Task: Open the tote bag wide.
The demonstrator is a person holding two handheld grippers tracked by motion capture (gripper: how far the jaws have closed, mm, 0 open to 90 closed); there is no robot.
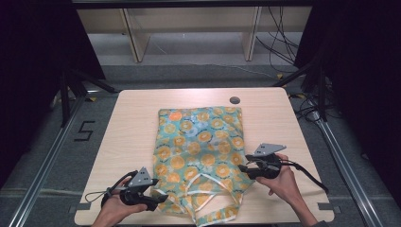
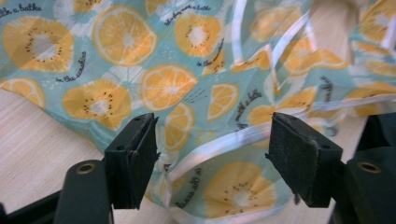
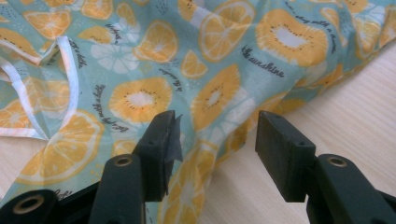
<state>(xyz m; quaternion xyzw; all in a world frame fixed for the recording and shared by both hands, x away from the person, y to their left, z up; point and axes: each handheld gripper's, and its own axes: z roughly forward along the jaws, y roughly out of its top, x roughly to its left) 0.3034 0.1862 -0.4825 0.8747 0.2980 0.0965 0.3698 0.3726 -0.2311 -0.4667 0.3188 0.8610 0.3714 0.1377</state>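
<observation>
The pale wood-grain bench [image 1: 132,123] carries one thing, a teal garment [image 1: 201,151] printed with orange slices and lines of small black script. In the high view it lies across the middle of the frame with its long axis running from the far edge down toward the person, and its white-piped openings bunch up at the lower centre. The cloth looks thin and limp (probably a light woven cotton), mostly flat but rumpled near the bottom, with narrow white binding tracing curved hems.

The coming move likely turns on the two lower corners of the cloth, one on each side. The left gripper [image 1: 158,198] sits at the lower left of the high view, with its tips at the garment's near left edge. In the left gripper view its jaws stand apart, and a fold of the garment [image 2: 187,93] with a white-bound hem [image 2: 219,142] lies between them without being pinched. The right gripper [image 1: 243,168] sits at the lower right of the high view, at the garment's right edge. In the right gripper view its jaws are also spread, straddling the border of the cloth [image 3: 196,70] where it meets bare bench [image 3: 336,102], with nothing clamped. Both hands seem about equally near their own side, so each corner suits its own hand.
</observation>
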